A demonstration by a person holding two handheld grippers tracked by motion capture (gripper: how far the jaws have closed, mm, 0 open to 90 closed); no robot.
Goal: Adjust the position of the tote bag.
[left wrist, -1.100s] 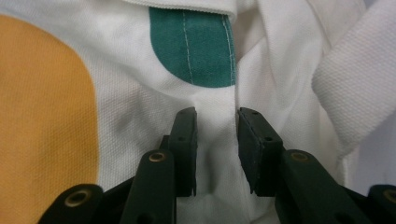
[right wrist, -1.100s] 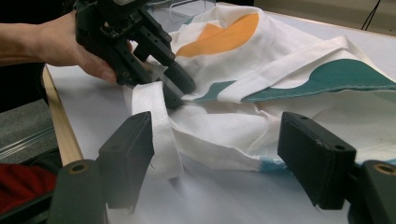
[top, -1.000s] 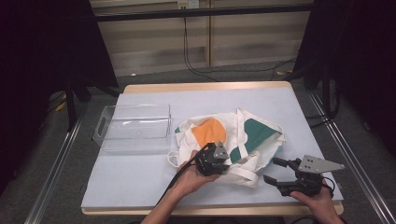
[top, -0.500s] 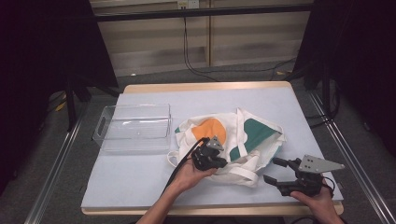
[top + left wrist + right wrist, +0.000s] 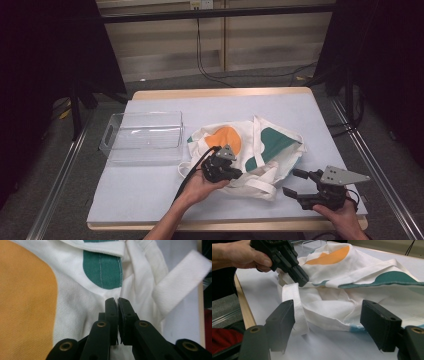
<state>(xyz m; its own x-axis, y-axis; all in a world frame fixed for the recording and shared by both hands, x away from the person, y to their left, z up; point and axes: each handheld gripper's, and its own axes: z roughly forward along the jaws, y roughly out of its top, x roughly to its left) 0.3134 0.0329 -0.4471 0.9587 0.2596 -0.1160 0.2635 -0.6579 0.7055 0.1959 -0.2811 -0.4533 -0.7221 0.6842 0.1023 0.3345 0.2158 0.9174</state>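
Left gripper [image 5: 235,172] clamped on white fabric of tote bag [image 5: 260,150], jaws just finished closing, cloth pinched at the tips. Right gripper [image 5: 295,182] spread wide, empty, bag strap [image 5: 294,307] just ahead of it on worktop [image 5: 150,185].

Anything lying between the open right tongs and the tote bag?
Only bare table cover, per the high view, separates the right tongs from the tote bag.

Left gripper [image 5: 239,173] fingers closed (on tote bag [image 5: 270,145]).
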